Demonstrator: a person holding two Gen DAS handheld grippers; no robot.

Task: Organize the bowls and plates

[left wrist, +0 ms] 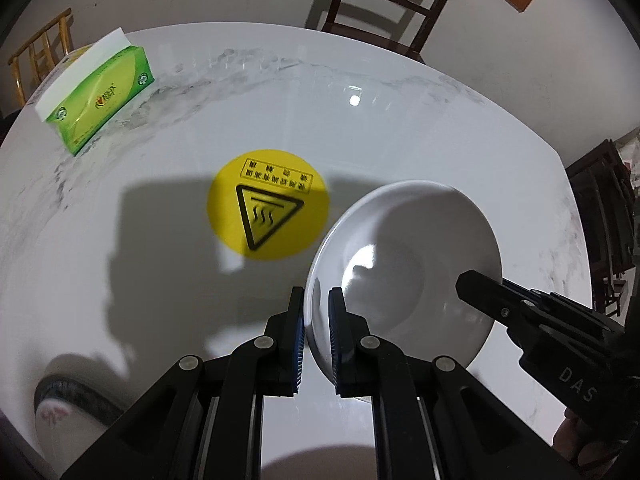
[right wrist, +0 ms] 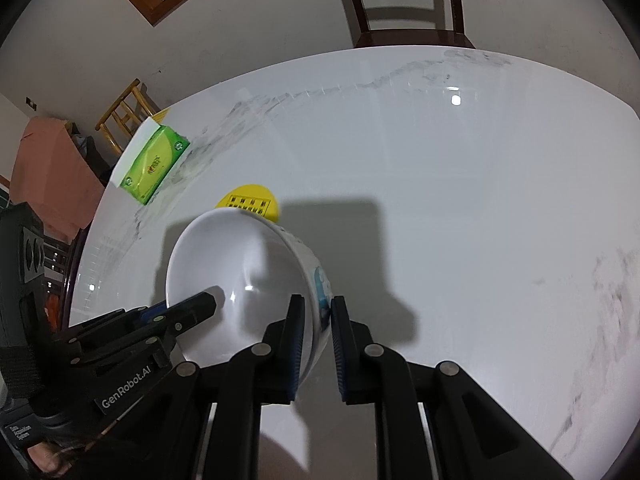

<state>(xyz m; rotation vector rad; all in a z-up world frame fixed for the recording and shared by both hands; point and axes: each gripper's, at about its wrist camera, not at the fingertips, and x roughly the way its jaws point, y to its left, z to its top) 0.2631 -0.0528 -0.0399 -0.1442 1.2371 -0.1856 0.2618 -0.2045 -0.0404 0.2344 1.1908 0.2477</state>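
Clamped on the near rim of a white bowl (left wrist: 404, 264): left gripper (left wrist: 317, 320), one blue-padded finger outside the wall, the other inside. Gripped at the opposite rim by the right gripper (right wrist: 317, 322), pads pressed on either side of the wall just beside a blue printed mark on the outside. Held between both tongs above a white marble-patterned round table (left wrist: 400, 128), tilted, open side toward the left wrist camera, with no sign of contact with the tabletop. Seen in each view: the other gripper's black finger reaching over the far rim.

Beyond the bowl, flat on the table: a round yellow hot-surface warning sticker (left wrist: 268, 204), partly hidden behind the bowl in the right wrist view. Farther off, near the table's edge: a green tissue pack (left wrist: 100, 92) with a white sheet sticking up. Low at the left corner of the left wrist view: part of another bowl (left wrist: 68, 404) with a dark rim band and a pink mark, resting on the table, blurred. Past the far edge: a dark wooden chair (right wrist: 404, 4) against a pale wall, and a lighter bamboo chair (right wrist: 124, 116) off to the side.
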